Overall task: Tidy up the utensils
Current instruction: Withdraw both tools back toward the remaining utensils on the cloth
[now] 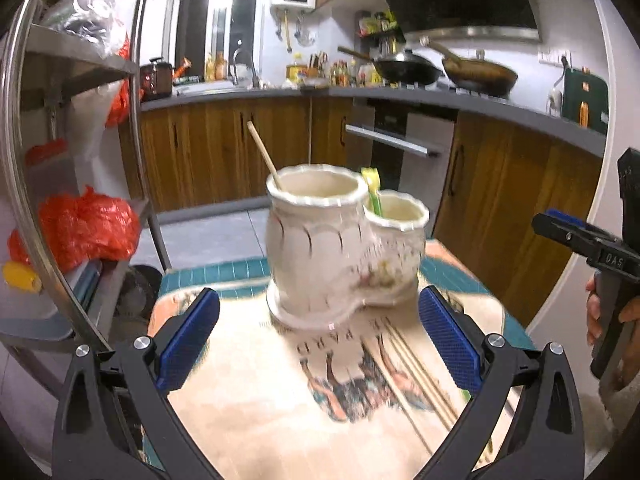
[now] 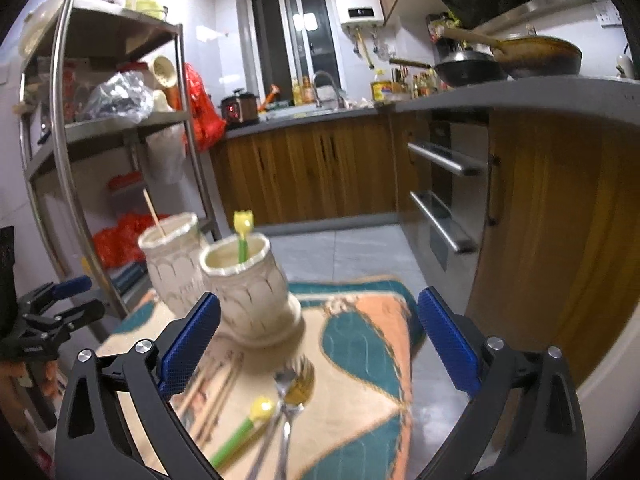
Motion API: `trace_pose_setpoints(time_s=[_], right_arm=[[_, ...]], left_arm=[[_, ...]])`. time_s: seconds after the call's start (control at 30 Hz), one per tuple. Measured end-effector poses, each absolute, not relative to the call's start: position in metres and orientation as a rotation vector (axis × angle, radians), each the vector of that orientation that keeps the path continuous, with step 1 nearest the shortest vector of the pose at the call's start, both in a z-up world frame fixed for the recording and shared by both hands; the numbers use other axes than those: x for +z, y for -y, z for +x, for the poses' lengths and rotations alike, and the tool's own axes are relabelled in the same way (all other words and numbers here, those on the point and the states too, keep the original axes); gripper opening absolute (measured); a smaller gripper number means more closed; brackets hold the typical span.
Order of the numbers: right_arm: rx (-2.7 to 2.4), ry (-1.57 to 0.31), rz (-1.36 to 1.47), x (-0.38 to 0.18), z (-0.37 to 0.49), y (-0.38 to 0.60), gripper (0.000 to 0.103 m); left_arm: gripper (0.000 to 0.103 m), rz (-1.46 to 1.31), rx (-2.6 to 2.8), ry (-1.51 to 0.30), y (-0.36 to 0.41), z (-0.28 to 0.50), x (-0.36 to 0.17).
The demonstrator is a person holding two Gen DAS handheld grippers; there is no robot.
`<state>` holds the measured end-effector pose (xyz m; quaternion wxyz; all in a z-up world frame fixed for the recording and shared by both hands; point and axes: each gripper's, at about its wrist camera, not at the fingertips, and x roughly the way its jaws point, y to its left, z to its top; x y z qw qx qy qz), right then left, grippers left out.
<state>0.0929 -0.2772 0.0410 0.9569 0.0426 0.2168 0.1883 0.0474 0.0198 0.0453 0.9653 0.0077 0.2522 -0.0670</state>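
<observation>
both claws are spread wide with nothing between their blue pads: the left claw (image 1: 319,344) hangs over the patterned cloth (image 1: 256,412) on the tabletop, facing the cream ceramic utensil holder (image 1: 320,248), and the right claw (image 2: 319,346) hangs over the same cloth from the other side. the holder is a joined pair of cups on one base, upright near the far end of the cloth. a wooden stick (image 1: 264,156), probably a chopstick though the blur makes it hard to be sure, leans out of the bigger cup, and a green-stemmed utensil with a yellow tulip-shaped top (image 2: 242,236) stands in the smaller cup. in the right wrist view, loose pieces lie on the cloth between the holder and the claw: a second green-handled utensil with a yellow end (image 2: 244,428), a silver fork (image 2: 284,412) and a gold-coloured fork (image 2: 300,384), touching or overlapping each other. in the left wrist view, thin wooden sticks (image 1: 416,384) lie on the cloth just inside the right-hand pad. a hand (image 1: 608,316) holding the other tool's grip shows at the right edge of that view. behind are wooden cabinets (image 1: 224,152) and a metal shelf rack (image 2: 120,120).
</observation>
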Motion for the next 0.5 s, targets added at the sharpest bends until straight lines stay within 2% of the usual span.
trace_pose_setpoints(time_s=[0.5], right_arm=[[0.338,-0.646,-0.03,-0.012,0.083,0.278,0.098]], left_arm=[[0.097,-0.002,-0.134,-0.776,0.005,0.055,-0.016]])
